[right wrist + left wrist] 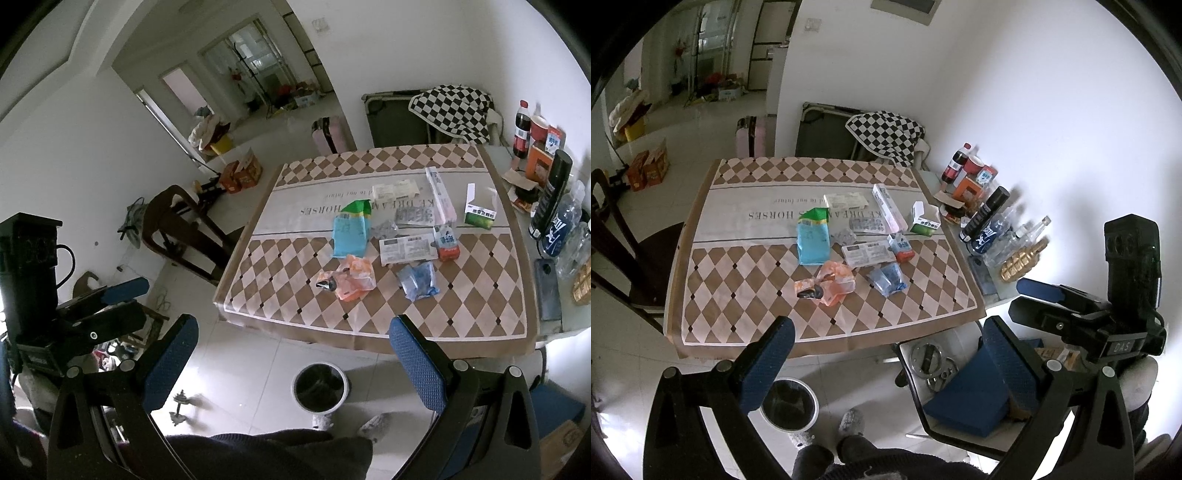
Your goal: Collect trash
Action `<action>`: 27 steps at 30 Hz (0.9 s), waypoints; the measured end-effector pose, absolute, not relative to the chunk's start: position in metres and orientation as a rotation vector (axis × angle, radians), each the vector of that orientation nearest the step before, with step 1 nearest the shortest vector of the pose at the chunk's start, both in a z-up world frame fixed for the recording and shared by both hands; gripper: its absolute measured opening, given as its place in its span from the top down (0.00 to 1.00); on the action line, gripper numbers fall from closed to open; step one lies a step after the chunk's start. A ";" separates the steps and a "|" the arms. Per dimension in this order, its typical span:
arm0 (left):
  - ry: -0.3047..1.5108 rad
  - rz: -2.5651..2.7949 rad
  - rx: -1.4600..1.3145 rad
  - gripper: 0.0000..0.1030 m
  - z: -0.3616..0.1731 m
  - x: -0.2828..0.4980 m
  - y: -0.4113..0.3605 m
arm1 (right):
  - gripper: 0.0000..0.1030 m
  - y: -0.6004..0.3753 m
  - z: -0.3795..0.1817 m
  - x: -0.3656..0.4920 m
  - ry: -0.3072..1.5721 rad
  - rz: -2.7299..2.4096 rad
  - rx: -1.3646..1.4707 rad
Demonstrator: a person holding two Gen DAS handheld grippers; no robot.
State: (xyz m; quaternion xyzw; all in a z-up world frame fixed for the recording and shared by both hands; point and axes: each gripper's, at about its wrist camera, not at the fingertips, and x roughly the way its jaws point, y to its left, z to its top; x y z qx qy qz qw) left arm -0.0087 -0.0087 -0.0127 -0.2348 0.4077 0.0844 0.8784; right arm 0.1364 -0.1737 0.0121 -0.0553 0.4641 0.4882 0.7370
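Both tongs [886,363] [293,356] spread above bin [320,386], off table edge [369,338].

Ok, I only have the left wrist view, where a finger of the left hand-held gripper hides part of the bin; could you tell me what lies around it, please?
Observer: In the right wrist view the bin shows whole, standing on the floor just off the near edge of the table. A small dumbbell lies on the tiles to its left, well apart from it.
Operator: Thank you. Is the right hand-held gripper carrying anything? I only see it side-on.
Observer: No. Its own camera shows the right hand-held gripper with its fingers wide apart and nothing between them.
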 end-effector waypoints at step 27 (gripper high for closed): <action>1.076 0.523 -0.308 0.00 -0.120 0.094 0.091 | 0.00 -0.140 -0.054 0.200 1.063 0.598 -0.014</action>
